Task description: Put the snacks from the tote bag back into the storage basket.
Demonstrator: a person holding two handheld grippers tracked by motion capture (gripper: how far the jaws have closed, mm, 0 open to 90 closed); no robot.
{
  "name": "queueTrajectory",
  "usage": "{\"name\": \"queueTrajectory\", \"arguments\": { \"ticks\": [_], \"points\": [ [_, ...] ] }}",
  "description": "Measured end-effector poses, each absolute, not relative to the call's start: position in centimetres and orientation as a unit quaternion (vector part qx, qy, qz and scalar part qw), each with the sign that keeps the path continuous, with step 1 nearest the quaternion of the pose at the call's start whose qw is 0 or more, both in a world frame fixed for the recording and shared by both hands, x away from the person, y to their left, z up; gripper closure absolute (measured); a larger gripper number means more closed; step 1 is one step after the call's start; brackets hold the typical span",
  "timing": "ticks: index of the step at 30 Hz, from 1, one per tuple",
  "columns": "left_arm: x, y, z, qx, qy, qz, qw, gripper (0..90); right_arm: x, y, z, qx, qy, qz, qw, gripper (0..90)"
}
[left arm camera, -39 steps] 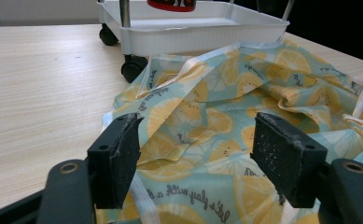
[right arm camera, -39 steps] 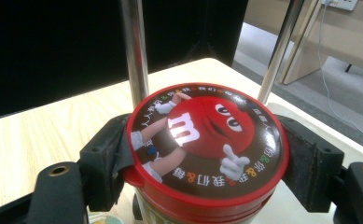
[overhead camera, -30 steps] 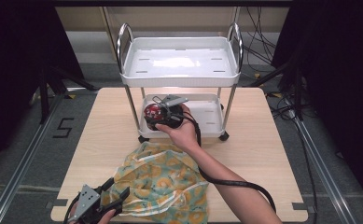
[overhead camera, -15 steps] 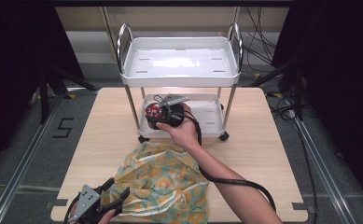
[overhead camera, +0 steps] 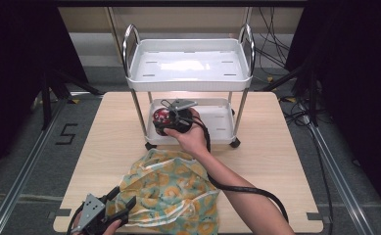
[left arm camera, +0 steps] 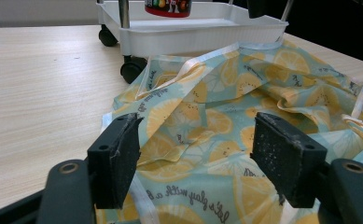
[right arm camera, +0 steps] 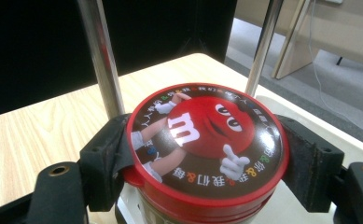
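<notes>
Right gripper clamped on candy jar, barely moved since a second ago, still hovering at cart lower shelf. Placement pending. Left gripper jaws apart over lemon cloth, in front of cart.

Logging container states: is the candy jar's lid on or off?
On. The red lid sits flat on the jar, held between the right tongs over the cart's lower tray.

Left claw agape, right claw clamped.
</notes>
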State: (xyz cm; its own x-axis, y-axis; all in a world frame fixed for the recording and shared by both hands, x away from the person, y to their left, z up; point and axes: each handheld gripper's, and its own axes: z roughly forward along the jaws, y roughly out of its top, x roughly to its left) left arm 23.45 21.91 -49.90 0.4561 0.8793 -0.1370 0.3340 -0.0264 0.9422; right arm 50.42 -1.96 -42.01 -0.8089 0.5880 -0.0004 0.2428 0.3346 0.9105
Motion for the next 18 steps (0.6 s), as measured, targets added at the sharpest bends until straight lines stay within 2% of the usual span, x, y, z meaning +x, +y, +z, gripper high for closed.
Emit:
{"name": "queueTrajectory", "arguments": {
  "ticks": [18],
  "points": [
    [23.57,21.99,-49.98,0.670,0.453,0.254,0.531,31.3,51.17,-1.57,-42.61,0.262,0.803,0.509,0.166,26.6]
  ]
}}
